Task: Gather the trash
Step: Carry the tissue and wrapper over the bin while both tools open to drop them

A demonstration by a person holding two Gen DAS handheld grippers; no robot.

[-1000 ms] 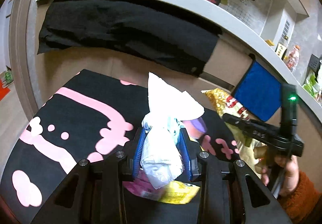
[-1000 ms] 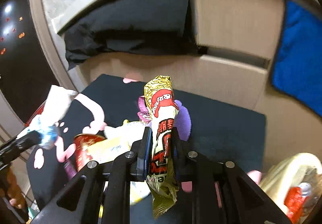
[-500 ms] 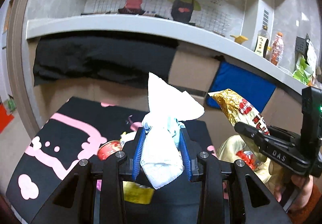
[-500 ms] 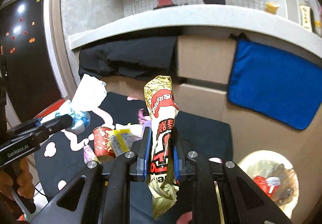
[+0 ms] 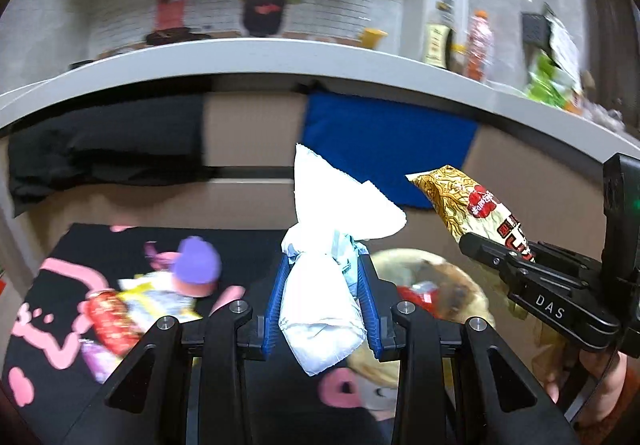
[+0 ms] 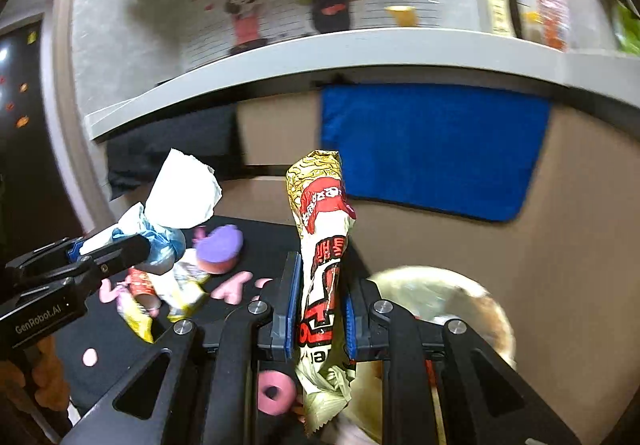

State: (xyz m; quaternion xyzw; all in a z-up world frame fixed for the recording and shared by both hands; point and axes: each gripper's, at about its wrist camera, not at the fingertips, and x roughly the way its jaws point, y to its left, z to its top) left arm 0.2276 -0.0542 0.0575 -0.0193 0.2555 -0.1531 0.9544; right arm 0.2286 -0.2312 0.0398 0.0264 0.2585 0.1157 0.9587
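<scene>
Left gripper [image 5: 322, 299] fingers clamp crumpled white tissue wad [image 5: 320, 297], right gripper [image 6: 318, 319] fingers pinch upright yellow-red noodle wrapper [image 6: 322, 245]; tan bag-lined bin [image 6: 476, 309] lies just right-below, right nearer

Crumpled white tissue wad [image 5: 320, 297] and upright noodle wrapper [image 6: 324, 257], both clamped.

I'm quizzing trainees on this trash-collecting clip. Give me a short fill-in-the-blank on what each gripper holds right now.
1. The left gripper is shut on a crumpled white ____.
2. The right gripper is shut on a yellow and red snack ____.
3. The cloth hanging from the counter behind the wrapper is ____ in colour.
4. The bin lined with a bag stands on the ____ gripper's side.

Missing words: tissue; wrapper; blue; right
</scene>
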